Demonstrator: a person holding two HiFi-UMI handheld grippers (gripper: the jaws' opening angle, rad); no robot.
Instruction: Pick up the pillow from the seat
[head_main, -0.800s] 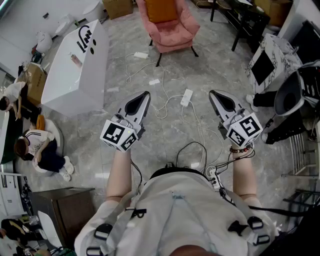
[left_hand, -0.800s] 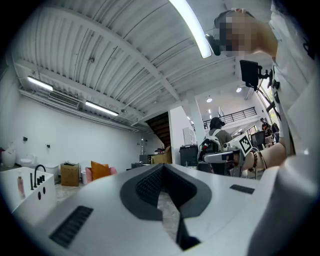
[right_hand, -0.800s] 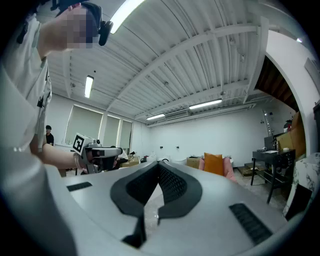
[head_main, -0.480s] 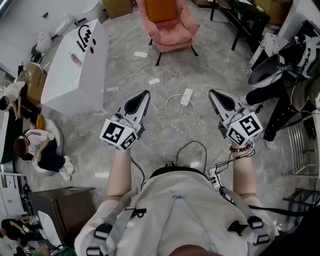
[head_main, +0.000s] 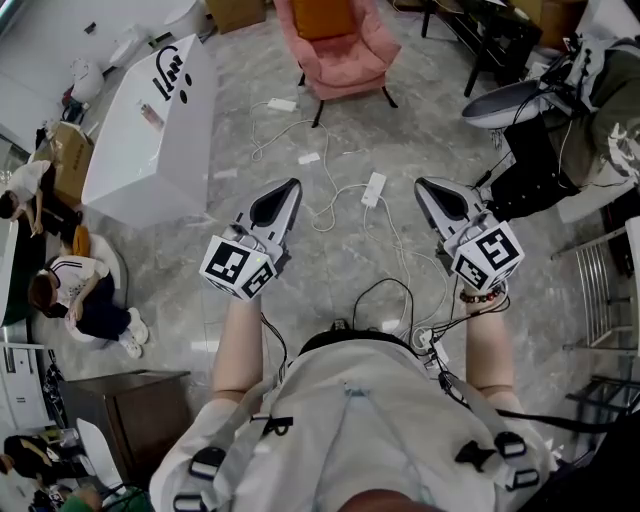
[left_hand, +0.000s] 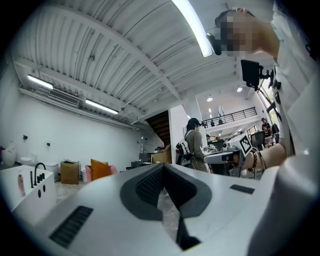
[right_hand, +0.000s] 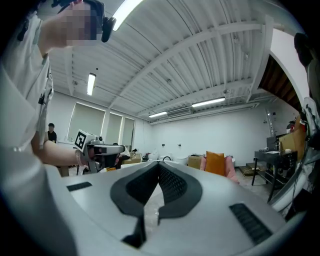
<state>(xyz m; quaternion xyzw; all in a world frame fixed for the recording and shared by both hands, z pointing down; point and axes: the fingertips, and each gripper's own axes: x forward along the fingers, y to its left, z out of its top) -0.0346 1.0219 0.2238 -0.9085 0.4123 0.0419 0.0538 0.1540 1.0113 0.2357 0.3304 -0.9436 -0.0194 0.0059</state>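
**Student:** Is any writing legible?

**Instructor:** None. Each gripper carries a marker cube (head_main: 238, 268) printed with black-and-white square patterns, not letters. The white counter (head_main: 150, 130) at upper left bears black shapes on its top. From the head view these cannot be read as text.

**Student:** Where is the pillow, and how is it oriented?

**Instructor:** The orange pillow (head_main: 322, 18) stands on the seat of the pink armchair (head_main: 345, 62), at top centre of the head view, where the frame edge cuts off its upper part. It rests on its lower edge and leans against the backrest, broad face turned out toward the person. In both gripper views it appears small and about as tall as wide, so a long axis cannot be determined.

**Student:** And the state of the claws?

**Instructor:** Left gripper (head_main: 290, 188): jaws fully together, nothing between them. Right gripper (head_main: 424, 186): likewise closed and empty. Both are held out ahead of the person, roughly level, side by side and well apart from the armchair. Below them is grey marbled floor (head_main: 440, 120) strewn with white cables (head_main: 330, 200). A white power strip (head_main: 374, 192) lies between the two gripper tips as the head view shows them.
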